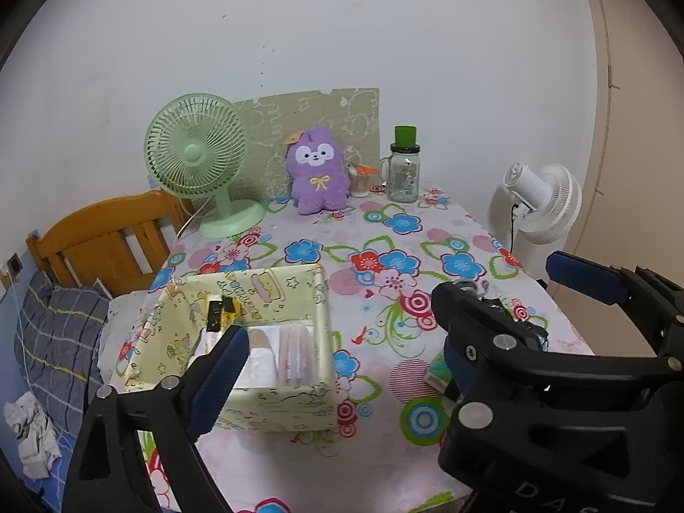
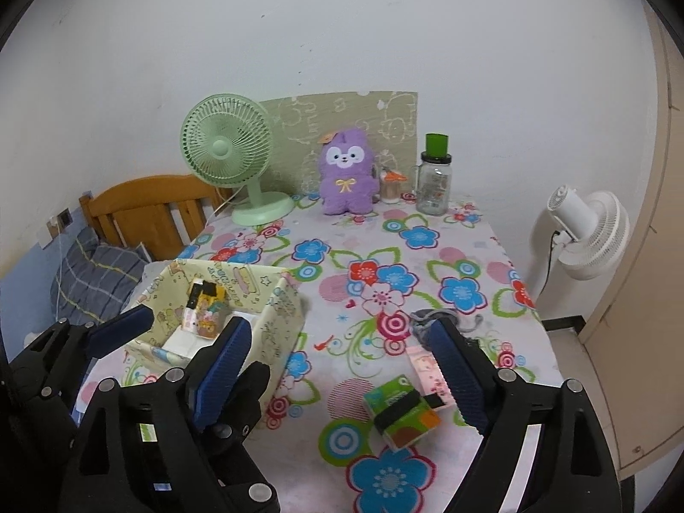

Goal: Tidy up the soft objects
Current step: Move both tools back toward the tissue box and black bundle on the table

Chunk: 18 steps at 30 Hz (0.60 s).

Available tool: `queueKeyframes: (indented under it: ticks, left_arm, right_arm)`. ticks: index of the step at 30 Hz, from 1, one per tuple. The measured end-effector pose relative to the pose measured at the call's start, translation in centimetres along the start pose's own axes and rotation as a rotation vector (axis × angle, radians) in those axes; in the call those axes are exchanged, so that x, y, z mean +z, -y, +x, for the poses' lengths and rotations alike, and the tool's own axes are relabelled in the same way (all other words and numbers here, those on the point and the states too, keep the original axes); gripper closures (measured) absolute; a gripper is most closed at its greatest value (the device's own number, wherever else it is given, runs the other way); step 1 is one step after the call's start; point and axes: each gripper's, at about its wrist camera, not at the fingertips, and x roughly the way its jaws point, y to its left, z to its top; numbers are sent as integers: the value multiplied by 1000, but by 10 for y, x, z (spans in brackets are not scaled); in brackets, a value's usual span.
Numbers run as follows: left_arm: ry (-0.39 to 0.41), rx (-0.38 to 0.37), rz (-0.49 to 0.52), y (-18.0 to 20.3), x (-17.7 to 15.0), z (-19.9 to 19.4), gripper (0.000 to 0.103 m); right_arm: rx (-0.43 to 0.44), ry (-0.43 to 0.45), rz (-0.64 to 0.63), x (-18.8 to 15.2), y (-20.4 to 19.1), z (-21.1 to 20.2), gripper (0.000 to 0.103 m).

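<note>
White wall backs a table (image 2: 427, 256) covered in a flowered cloth, and you hold both grippers low over its near edge.

Task items: a yellow-patterned fabric box (image 1: 316, 333) sits on the table's left side. It holds white folded pieces, a clear-wrapped pack and a small yellow-and-black packet (image 1: 222, 310); the items cannot be told more exactly. Outside the box, a green tissue pack (image 2: 402, 414) with a black band lies on the cloth beside a pink packet (image 2: 423, 367), the two touching. A grey crumpled item (image 2: 427, 320) lies just beyond them, partly hidden by your right gripper's finger.

Left gripper (image 1: 342, 344): jaws spread wide, nothing between the pads; its left finger overlaps the box's near corner in the left wrist view. Right gripper (image 2: 337, 365): jaws spread wide, empty, with the tissue pack lying on the table between its fingers, untouched.

Surroundings: at the far edge stand a green desk fan (image 2: 226, 149), a purple plush toy (image 2: 348, 175), a small container of sticks (image 2: 391, 188) and a glass jar with a green lid (image 2: 434, 175), all before a patterned board (image 2: 384, 115). A white floor fan (image 2: 590, 231) stands right of the table. A wooden bed frame (image 1: 107, 239) and a plaid pillow (image 1: 55, 333) lie left.
</note>
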Motion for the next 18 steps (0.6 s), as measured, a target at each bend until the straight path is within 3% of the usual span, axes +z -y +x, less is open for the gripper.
queueKeyframes:
  ticks: [18]
  left_arm:
    - [-14, -50, 5, 52, -3, 10, 6]
  right_arm:
    - [-58, 18, 32, -18, 60, -14, 9]
